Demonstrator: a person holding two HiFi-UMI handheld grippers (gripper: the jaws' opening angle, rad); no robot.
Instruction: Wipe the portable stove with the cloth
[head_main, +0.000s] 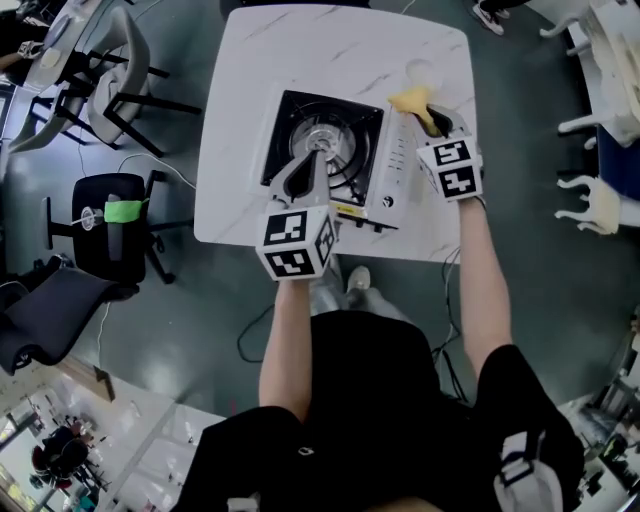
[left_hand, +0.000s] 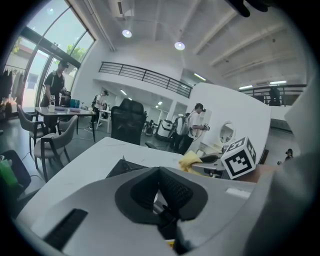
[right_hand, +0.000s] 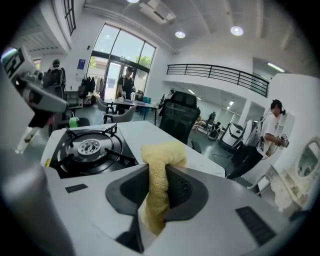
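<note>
The portable stove (head_main: 395, 165), black-topped with a round burner (head_main: 322, 143) and a white control panel, sits on the white marble table (head_main: 250, 60). My left gripper (head_main: 310, 165) hovers over the stove's front half, pointing at the burner, jaws shut on nothing. My right gripper (head_main: 432, 118) is at the stove's right edge, shut on a yellow cloth (head_main: 410, 98) that bunches out beyond its tips. In the right gripper view the cloth (right_hand: 159, 167) hangs between the pads of the right gripper (right_hand: 157, 192), with the stove (right_hand: 87, 147) to the left. The left gripper view shows the cloth (left_hand: 191, 160) ahead.
A black office chair (head_main: 110, 225) and grey chairs (head_main: 110, 80) stand left of the table. White furniture (head_main: 600, 200) lies at the right. The person's feet (head_main: 345, 285) are at the table's near edge. People stand far off in the hall.
</note>
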